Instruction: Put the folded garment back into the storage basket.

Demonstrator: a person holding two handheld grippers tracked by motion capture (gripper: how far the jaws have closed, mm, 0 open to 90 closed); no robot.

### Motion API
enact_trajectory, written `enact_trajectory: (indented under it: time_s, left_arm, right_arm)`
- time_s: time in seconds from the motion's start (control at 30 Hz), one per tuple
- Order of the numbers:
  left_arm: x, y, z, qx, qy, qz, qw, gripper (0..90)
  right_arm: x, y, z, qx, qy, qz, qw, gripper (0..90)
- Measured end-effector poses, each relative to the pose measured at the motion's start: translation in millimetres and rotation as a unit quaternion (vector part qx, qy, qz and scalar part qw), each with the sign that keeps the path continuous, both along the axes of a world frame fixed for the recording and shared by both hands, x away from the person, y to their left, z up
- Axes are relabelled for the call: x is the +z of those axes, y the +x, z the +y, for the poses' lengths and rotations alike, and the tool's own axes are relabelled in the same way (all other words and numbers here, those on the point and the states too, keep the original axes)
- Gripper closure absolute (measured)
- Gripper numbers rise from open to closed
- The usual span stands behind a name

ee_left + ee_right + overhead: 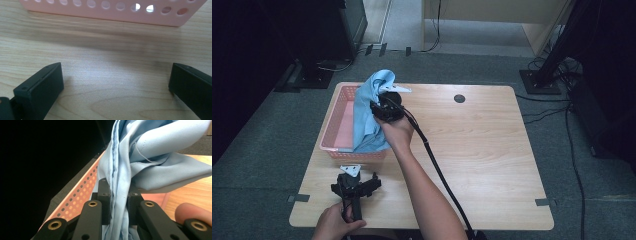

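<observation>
The right gripper (118, 195) is clamping a light blue cloth (368, 112) and holding it over the pink perforated basket (341, 117) near the table's (482, 150) far left corner; its lower folds are probably resting inside. The left gripper (357, 187) is lying spread wide, gripping nothing, by the near edge.

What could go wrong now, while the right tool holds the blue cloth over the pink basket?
1. The cloth drapes over the basket's near wall, so part may end up outside on the table.
2. The right tool pinches only a narrow fold; it might slip free.
3. Pulling the draped cloth could drag or tip the light basket.
</observation>
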State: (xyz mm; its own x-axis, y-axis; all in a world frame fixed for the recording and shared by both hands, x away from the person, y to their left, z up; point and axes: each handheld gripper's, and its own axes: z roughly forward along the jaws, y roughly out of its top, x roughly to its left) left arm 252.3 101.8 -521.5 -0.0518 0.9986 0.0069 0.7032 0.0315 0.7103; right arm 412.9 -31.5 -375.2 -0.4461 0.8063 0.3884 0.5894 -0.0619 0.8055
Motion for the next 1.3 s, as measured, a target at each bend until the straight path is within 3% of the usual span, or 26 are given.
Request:
enact_trajectory:
  time_s: [0.53,1.03,1.3]
  left_arm:
    - [0.0,0.0,0.0,0.000,0.000,0.000,1.0000,0.0]
    - [0.0,0.0,0.0,0.000,0.000,0.000,1.0000,0.0]
    - [-0.1,0.1,-0.2,0.001,-0.001,-0.001,1.0000,0.0]
  right_arm:
    - [-18.8,15.8,28.2,0.003,-0.013,0.019,0.9997,79.3]
    - [-35.1,28.1,56.4,0.014,-0.043,0.027,0.9986,78.8]
    - [-46.4,33.0,64.9,0.013,-0.055,0.042,0.9975,78.5]
